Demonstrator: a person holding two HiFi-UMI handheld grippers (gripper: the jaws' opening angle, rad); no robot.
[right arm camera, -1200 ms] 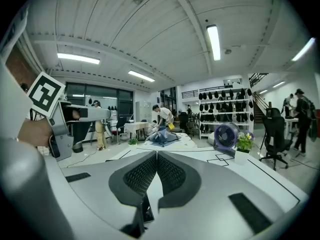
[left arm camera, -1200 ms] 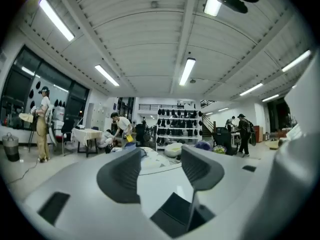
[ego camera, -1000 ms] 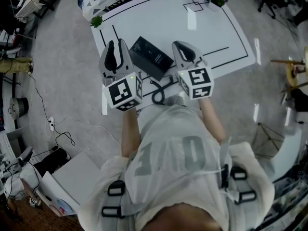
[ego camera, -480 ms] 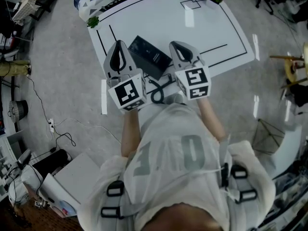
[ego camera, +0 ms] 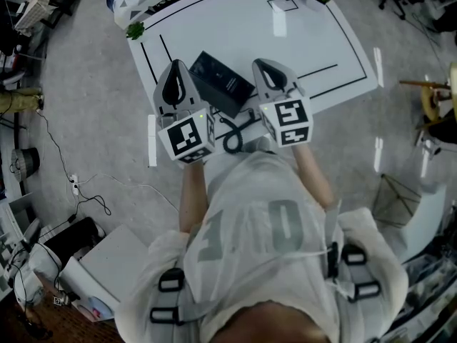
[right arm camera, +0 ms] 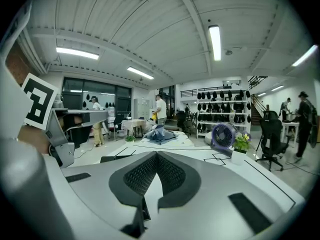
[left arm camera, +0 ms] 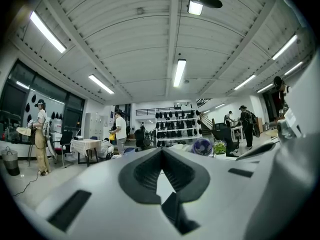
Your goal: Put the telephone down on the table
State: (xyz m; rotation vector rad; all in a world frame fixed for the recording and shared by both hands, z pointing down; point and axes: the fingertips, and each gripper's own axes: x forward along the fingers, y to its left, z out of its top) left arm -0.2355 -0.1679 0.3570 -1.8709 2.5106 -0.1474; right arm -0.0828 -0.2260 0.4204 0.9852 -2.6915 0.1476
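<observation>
In the head view a black telephone (ego camera: 221,84) lies on the white table (ego camera: 285,41), near its front edge, and its coiled cord (ego camera: 234,138) trails toward me. My left gripper (ego camera: 174,66) hovers just left of the telephone, shut with nothing in it. My right gripper (ego camera: 263,64) hovers just right of it, also shut and empty. In the left gripper view, the left gripper (left arm camera: 161,151) has its jaws meeting, tilted up toward the ceiling. The right gripper (right arm camera: 156,154) looks level across the table in its own view. The telephone is hidden in both gripper views.
Black tape lines mark the table. A purple fan (right arm camera: 223,134) and a potted flower (right arm camera: 242,143) stand at its far right corner. A blue cloth (right arm camera: 159,133) lies at the far left. An office chair (right arm camera: 270,134) and people stand beyond. Cables cross the floor (ego camera: 86,191).
Both grippers have drifted slightly toward the telephone in the head view. Nothing was picked up or let go.
</observation>
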